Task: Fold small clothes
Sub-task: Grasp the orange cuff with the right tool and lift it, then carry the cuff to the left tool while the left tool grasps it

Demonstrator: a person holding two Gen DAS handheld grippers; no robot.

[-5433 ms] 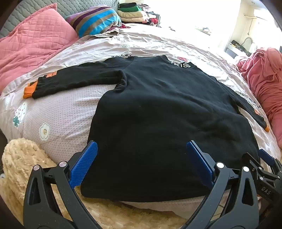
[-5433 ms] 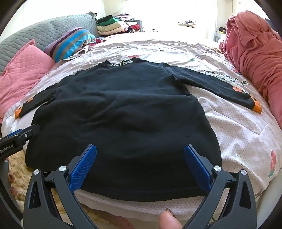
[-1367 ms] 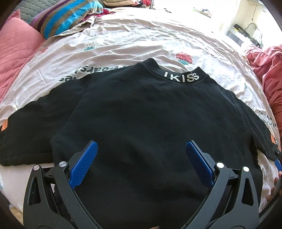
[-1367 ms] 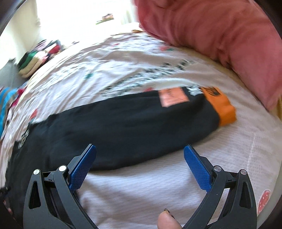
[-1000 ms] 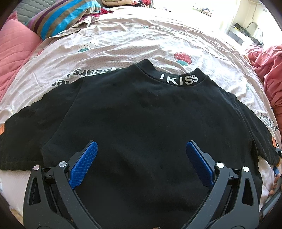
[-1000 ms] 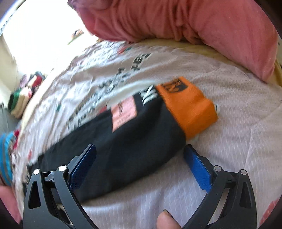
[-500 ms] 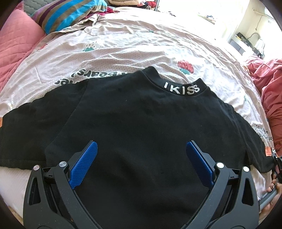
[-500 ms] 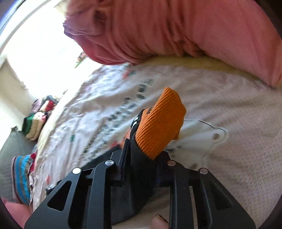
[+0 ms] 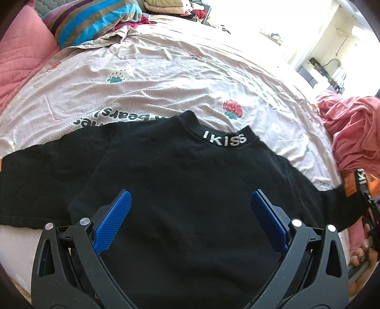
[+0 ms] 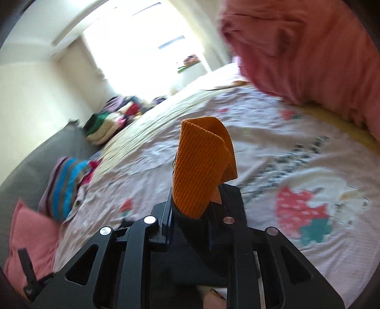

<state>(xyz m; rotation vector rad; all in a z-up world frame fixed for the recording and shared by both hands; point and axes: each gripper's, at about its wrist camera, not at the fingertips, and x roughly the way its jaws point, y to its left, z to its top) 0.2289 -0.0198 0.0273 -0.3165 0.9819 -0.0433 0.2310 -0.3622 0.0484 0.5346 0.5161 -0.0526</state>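
While the black long-sleeved knit sweater with white collar lettering point(image 9: 180, 190) lies spread flat, back up, on the pale printed bed sheet point(image 9: 166, 78), the step in hand is judged to be the first sleeve fold. The right gripper point(image 10: 190, 221) has just been closing, and its jaws now stand clamped on the sleeve end, with the ribbed orange cuff point(image 10: 201, 166) standing up out of them. In the left wrist view that sleeve point(image 9: 332, 202) is seen at the right edge, lifted clear of the sheet and drawn taut from the shoulder. The left gripper point(image 9: 190, 223) hovers above the sweater's body with its blue-padded jaws wide apart and nothing between them; it touches no cloth. The other sleeve point(image 9: 35, 183) lies flat and extended, untouched.

Surroundings: a heaped pink blanket point(image 9: 353, 133) near the held sleeve, a striped cushion point(image 9: 95, 21) and a pink quilted pillow point(image 9: 21, 59) at the head of the bed, well apart from the work.

Assessment of the next move: the held cuff should be carried inward across the body and laid flat, crease at the shoulder line. The free gripper may need to pin the torso so the garment does not drag. The thick knit is likely to bunch unless released low.
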